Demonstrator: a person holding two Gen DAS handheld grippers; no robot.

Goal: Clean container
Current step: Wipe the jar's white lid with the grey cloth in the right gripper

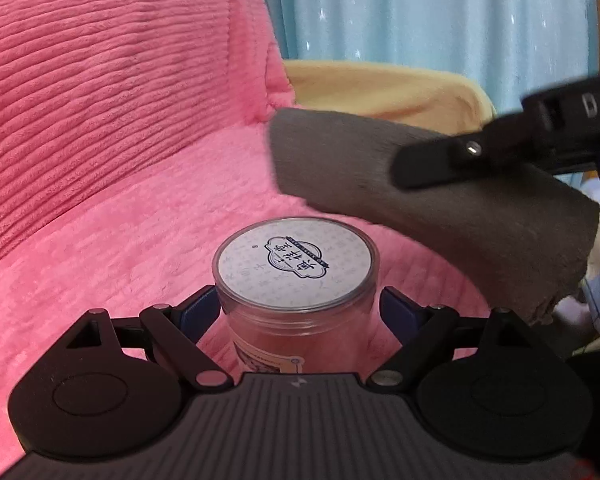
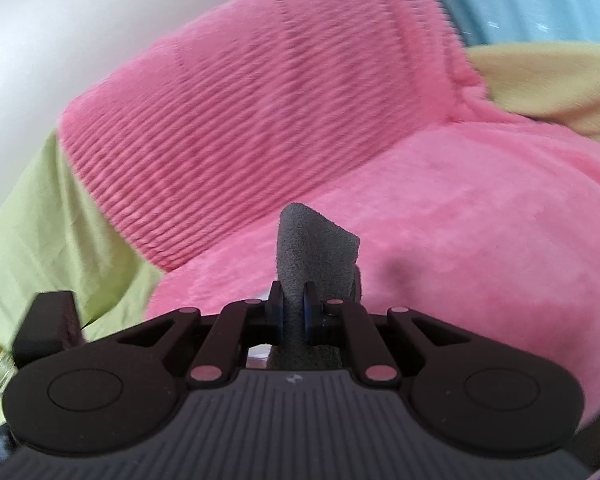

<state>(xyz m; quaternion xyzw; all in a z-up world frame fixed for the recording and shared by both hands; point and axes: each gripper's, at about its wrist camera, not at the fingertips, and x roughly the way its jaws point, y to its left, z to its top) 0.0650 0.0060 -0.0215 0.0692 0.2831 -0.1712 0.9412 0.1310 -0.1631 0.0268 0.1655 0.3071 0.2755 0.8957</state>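
A clear plastic jar with a white printed lid stands upright between the fingers of my left gripper, which is shut on its body. A folded grey cloth hangs above and to the right of the lid, apart from it, pinched by my right gripper reaching in from the right. In the right wrist view my right gripper is shut on the grey cloth, which sticks up between the blue pads. The jar is hidden there.
A pink ribbed plush cover lies over a sofa seat and backrest behind the jar. A yellow cushion and blue curtain are at the back. A green sheet lies to the left.
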